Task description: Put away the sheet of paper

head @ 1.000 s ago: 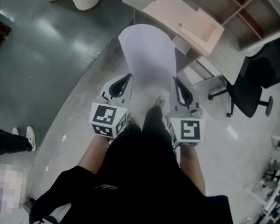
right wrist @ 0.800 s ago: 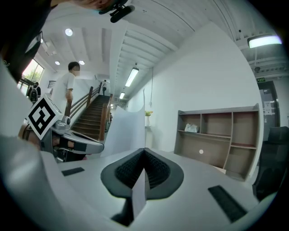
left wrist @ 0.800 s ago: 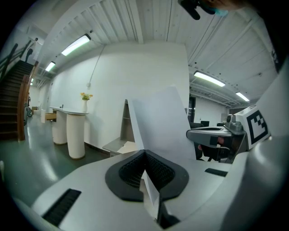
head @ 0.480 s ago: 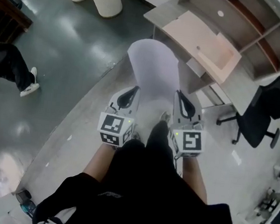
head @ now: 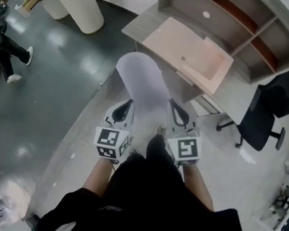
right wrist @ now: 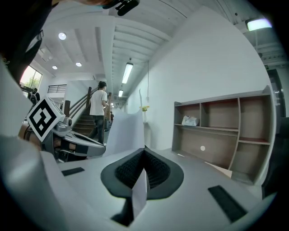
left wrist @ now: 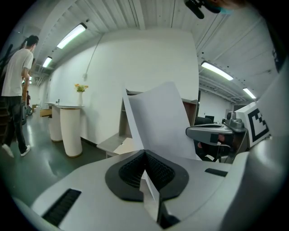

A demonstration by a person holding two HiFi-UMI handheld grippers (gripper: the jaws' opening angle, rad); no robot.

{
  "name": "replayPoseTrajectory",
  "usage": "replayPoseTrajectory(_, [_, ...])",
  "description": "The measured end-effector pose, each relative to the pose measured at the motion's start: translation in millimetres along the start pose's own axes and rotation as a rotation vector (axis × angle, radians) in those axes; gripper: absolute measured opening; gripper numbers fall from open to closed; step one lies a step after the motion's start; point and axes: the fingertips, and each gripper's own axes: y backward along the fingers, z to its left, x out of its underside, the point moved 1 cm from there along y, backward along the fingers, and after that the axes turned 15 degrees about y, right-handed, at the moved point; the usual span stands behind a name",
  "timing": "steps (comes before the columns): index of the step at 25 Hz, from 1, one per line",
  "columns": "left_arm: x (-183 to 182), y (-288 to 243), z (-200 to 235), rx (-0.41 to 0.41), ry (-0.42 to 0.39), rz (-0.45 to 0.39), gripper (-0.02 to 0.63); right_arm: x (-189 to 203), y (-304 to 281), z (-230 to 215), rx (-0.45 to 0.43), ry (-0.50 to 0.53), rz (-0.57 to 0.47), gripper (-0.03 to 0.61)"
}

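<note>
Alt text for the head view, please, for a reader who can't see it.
Seen from above, the left gripper and right gripper each pinch a side edge of a white sheet of paper, held out in front of a pale desk with shelves.

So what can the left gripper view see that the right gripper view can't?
Only the left gripper view shows the right gripper with its marker cube. Only the right gripper view shows the left gripper and a white bundle on the shelf. Both show the sheet of paper, pinched in their own shut jaws.
</note>
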Motion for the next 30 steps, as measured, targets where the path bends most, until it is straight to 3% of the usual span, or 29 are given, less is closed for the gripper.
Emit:
replayPoseTrajectory(9, [-32,-87,-12,-0.019,-0.031,0.034,0.044,21,-40,-80,0.020,-0.066,-0.018,0.017])
replayPoseTrajectory(16, [-52,-131,-18,-0.062,-0.022,0.034,0.044,30,-70,-127,-0.022,-0.108,-0.041,0.017])
replayPoseTrajectory(22, [-60,-158,-14,-0.080,-0.019,0.055,0.044,36,-92,-149,-0.033,-0.134,-0.053,0.017])
replayPoseTrajectory(30, [-63,-209,20,-0.051,0.008,0.116,0.044,56,-139,-159,-0.024,-0.172,0.030,0.017])
